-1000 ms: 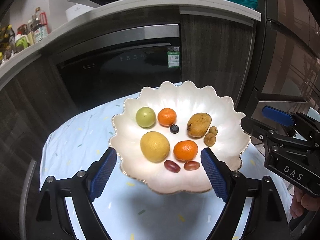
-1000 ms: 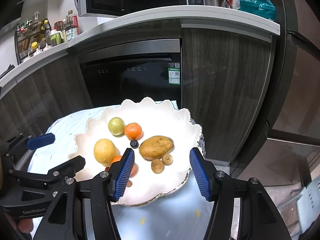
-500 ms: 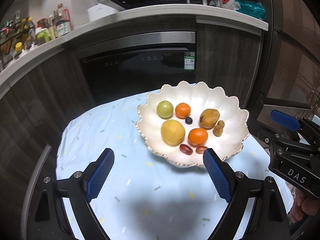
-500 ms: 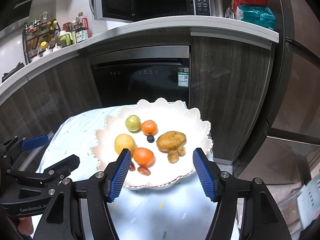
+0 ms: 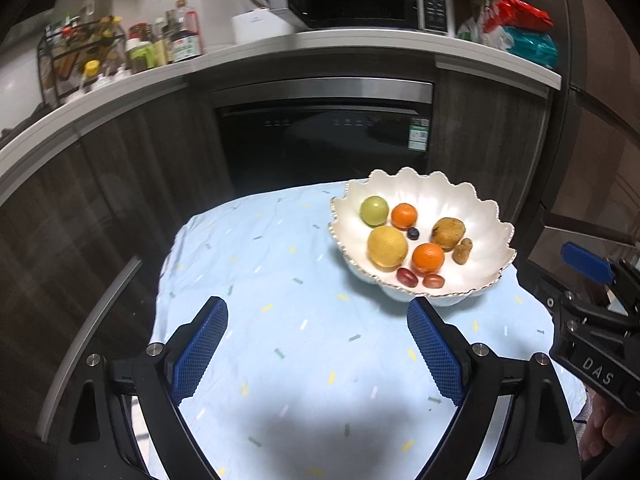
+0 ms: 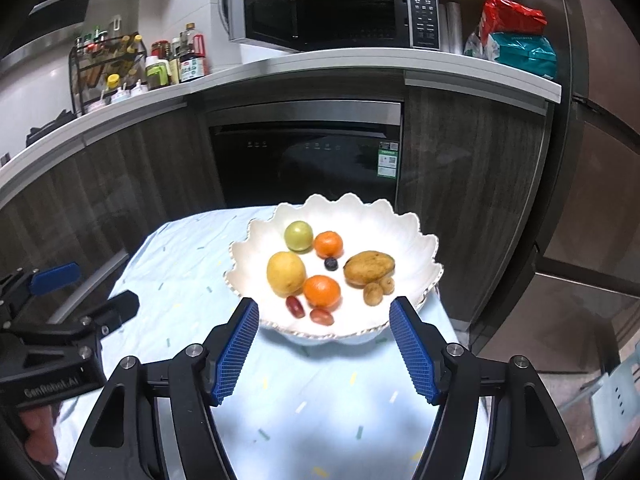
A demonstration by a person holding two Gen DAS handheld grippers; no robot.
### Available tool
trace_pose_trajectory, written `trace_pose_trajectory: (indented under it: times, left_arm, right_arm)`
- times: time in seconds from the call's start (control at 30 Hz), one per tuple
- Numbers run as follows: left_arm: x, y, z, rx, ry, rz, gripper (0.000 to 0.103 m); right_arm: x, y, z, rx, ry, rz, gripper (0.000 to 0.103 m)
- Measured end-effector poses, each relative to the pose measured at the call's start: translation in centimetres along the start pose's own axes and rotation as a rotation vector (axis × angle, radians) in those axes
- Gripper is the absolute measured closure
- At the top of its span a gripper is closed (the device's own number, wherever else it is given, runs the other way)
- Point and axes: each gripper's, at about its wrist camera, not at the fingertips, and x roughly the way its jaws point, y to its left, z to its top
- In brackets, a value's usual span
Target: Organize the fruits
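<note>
A white scalloped bowl (image 5: 480, 216) (image 6: 408, 240) rests on a small table under a light blue cloth (image 5: 280, 280) (image 6: 192, 280). Inside lie a green fruit (image 5: 374, 210), a large yellow fruit (image 5: 387, 249), two oranges (image 5: 428, 257) (image 5: 404, 216), a brown mango (image 5: 448, 233), a blueberry (image 5: 413, 233), two small brown fruits (image 5: 463, 251) and two red grapes (image 5: 407, 277). My left gripper (image 5: 316, 320) stands open over bare cloth, nearer than the bowl and to its left. My right gripper (image 6: 325, 316) hovers before the bowl's near rim, jaws opening, nothing between them.
Behind the table stand dark wood cabinets and a black built-in oven (image 6: 308, 160). On the counter are a microwave (image 6: 332, 12) with its door open, a rack of bottles (image 6: 120, 64) and snack bags (image 6: 516, 36). A person's hand (image 5: 604, 428) holds the right gripper.
Both grippers have pulled back from the bowl, which now looks smaller and farther; the left one also shifted left over the cloth. The right jaws stand wider apart.
</note>
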Motion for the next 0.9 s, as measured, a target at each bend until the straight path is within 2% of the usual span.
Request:
trace_pose_trajectory:
  times: [0.1,0.23,0.4,0.9]
  left_arm:
    - [-1.0,0.5,-0.7,-0.006,-0.014,0.028,0.011]
    - [-2.2,1.1,-1.8,-0.032,-0.024,0.06,0.009]
    - [-3.4,1.7,-3.2,-0.057,-0.038,0.099,0.009]
    - [-4.9,2.6,-7.1,-0.118,-0.017,0.149,0.008]
  right_arm:
    - [-0.6,0.5,-0.6,-0.005,0.002,0.009,0.034]
    - [-1.5,0.9,-1.3,0.001,-0.014,0.007,0.028]
    - [-2.5,1.3,-1.9,-0.007,-0.031,0.002,0.028]
    - [-4.0,2.3,-4.7,-0.048,-0.031,0.009,0.027]
